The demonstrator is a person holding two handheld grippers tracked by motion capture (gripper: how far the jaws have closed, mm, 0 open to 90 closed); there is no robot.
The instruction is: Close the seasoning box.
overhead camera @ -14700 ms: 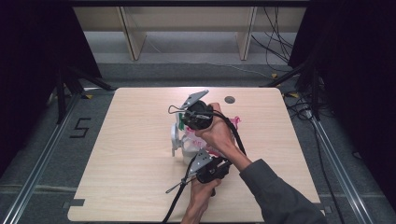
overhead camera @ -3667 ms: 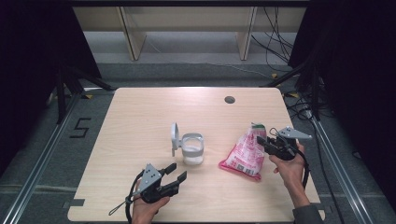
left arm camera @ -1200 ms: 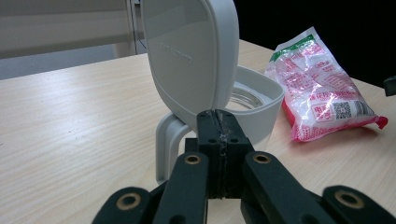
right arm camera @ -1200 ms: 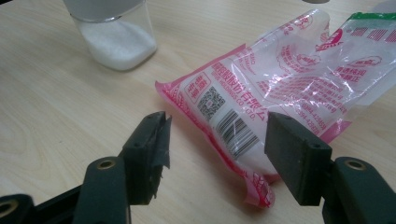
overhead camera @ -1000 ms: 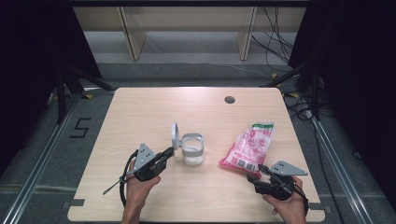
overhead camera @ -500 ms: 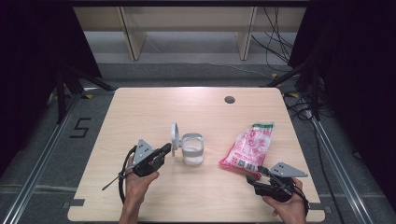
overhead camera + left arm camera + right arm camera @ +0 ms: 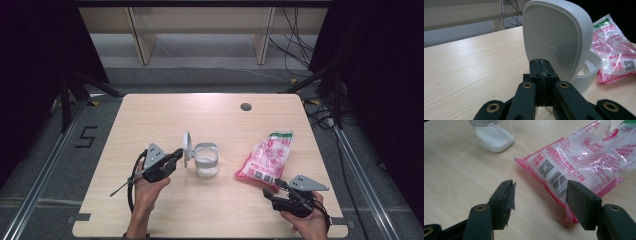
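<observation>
Since a second ago, the left gripper [image 7: 176,155] has crept toward the jar's raised white lid [image 7: 556,40], jaws pressed together, empty. Faint embossed lettering on the lid is unreadable. At table centre stands the clear jar [image 7: 206,160] holding white granules. At its 3 o'clock lies the pink bag [image 7: 584,157], printed with barcode, QR code and Chinese characters, before the right gripper [image 7: 540,195], spread.

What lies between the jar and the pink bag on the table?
Nothing: in the high view a bare strip of table separates the jar from the pink bag.
</observation>
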